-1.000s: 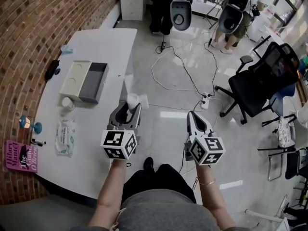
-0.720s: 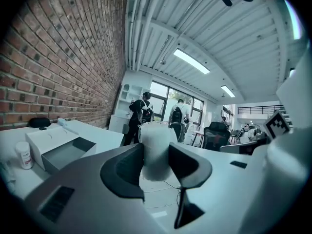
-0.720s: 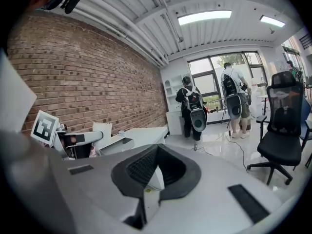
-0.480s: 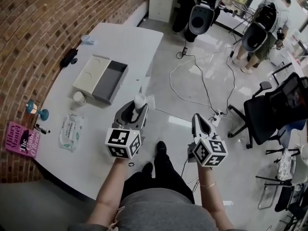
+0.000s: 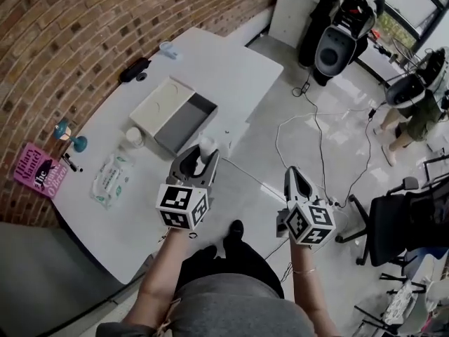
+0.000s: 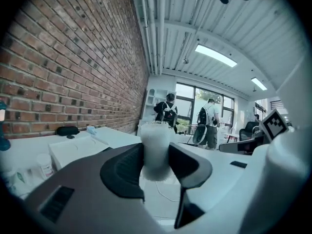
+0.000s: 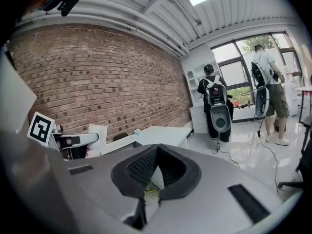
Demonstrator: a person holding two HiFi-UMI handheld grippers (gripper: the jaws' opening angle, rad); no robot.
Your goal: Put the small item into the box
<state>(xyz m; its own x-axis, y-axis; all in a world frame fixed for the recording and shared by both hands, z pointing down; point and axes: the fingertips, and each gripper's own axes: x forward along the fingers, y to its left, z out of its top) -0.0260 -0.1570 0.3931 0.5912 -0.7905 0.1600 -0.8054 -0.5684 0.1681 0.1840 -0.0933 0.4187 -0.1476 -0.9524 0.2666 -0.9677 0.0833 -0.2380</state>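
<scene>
**A:** Beside the box [image 5: 186, 121], what is the left gripper [image 5: 203, 159] doing?

**B:** It pinches the item [image 5: 208, 146], a small white cup-shaped piece. The piece stands upright between the pads, just beside the box's near corner, over the table [image 5: 210, 69] edge.

**A:** So the item is not in the box?

**B:** No. The box lies open, grey inside, with a white lid [image 5: 163, 102] touching the side away from the item.

**A:** And the right gripper [image 5: 295, 177]?

**B:** Well apart from the box, over the floor, with its jaws pressed together on nothing.
</scene>
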